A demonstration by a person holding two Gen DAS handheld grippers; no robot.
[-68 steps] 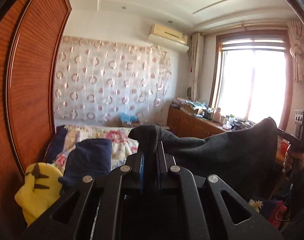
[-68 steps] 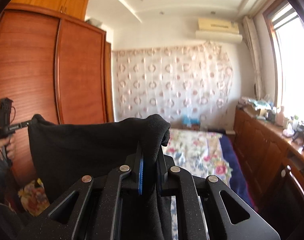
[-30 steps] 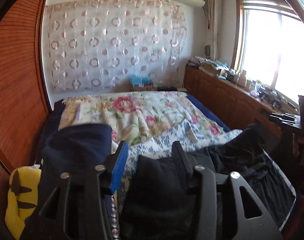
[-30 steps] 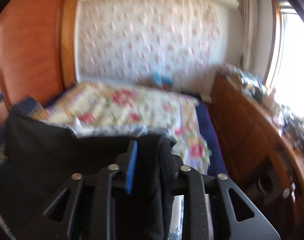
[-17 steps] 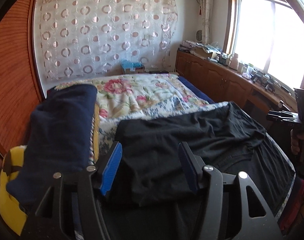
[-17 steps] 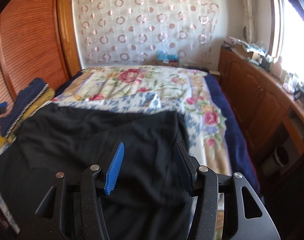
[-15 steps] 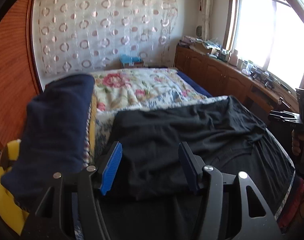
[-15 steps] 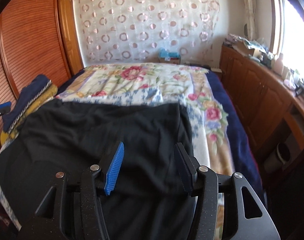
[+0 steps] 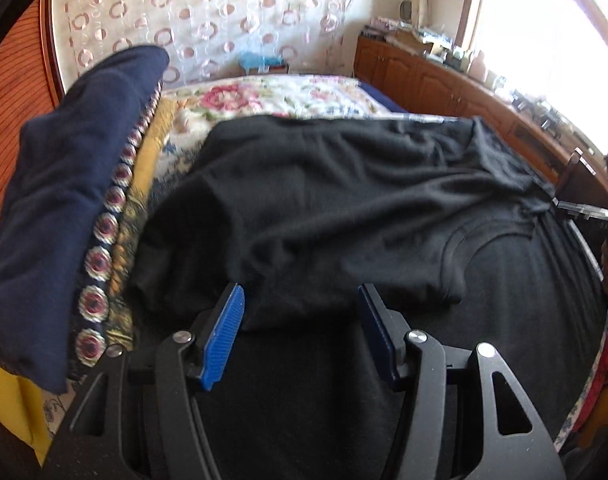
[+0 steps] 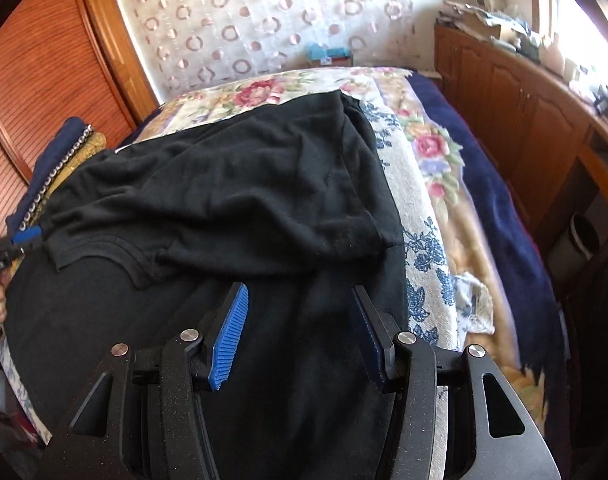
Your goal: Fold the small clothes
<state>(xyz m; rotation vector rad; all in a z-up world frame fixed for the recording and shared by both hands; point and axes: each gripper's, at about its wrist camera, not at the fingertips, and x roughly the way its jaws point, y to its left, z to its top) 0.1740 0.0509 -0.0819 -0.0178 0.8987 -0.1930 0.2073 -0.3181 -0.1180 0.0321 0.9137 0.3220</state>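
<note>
A black T-shirt (image 9: 344,200) lies on the bed, folded over itself so its neckline (image 9: 488,236) shows under the top layer. It also shows in the right wrist view (image 10: 231,200). My left gripper (image 9: 299,312) is open and empty, just above the shirt's near left part. My right gripper (image 10: 299,308) is open and empty above the shirt's near right part. Each gripper appears at the edge of the other's view, the right gripper (image 9: 584,212) and the left gripper (image 10: 19,240).
A stack of folded clothes, navy on top (image 9: 71,184), lies left of the shirt on the floral bedspread (image 10: 428,148). A wooden wardrobe (image 10: 35,80) stands left, wooden cabinets (image 10: 516,92) and a window right, a patterned curtain (image 10: 255,20) behind.
Both grippers held the shirt up in the air, then lowered it onto the bed and opened, letting it go. Since then both have moved closer down over the shirt.
</note>
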